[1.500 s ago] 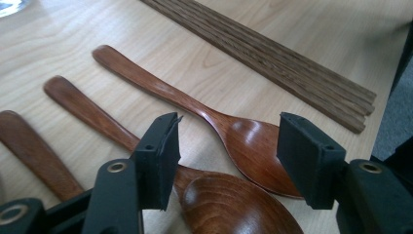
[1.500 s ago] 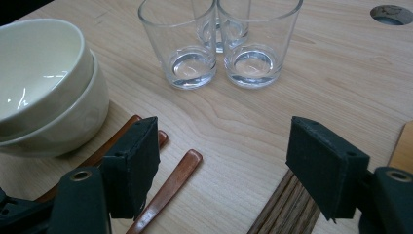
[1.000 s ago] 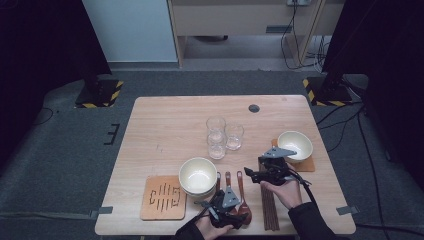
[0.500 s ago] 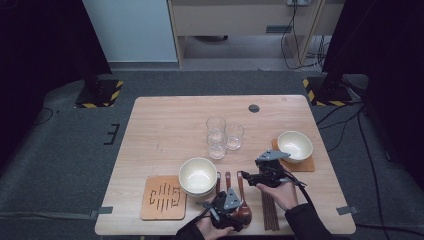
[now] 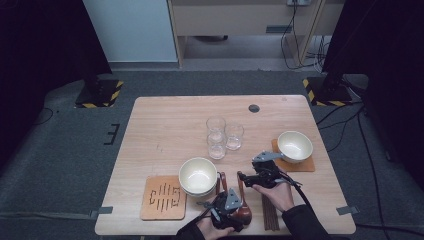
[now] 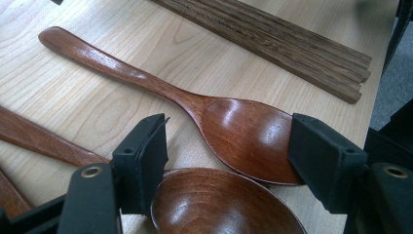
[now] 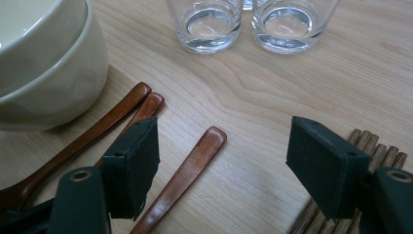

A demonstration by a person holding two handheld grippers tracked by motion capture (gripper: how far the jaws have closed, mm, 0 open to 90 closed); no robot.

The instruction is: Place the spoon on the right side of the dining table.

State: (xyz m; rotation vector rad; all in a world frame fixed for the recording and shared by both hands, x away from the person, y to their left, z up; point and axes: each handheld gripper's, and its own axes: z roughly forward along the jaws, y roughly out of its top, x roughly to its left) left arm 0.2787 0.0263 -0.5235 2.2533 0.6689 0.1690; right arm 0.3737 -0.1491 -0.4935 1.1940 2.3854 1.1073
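Three dark wooden spoons lie near the table's front edge. In the left gripper view, my left gripper stands open low over the table. One spoon's bowl lies between its pads, and a second spoon bowl sits closer to the camera. In the high view the left gripper is at the front edge. My right gripper hovers just behind it. In its own view the right gripper is open above the bare wood, with a spoon handle lying between the jaws, untouched.
Wooden chopsticks lie right of the spoons. Stacked cream bowls stand left of them, beside a slotted wooden coaster. Clear glasses stand mid-table. Another cream bowl rests on a coaster at the right.
My right gripper has shifted slightly left and toward the front edge. The left gripper has stayed where it was over the spoon bowls.
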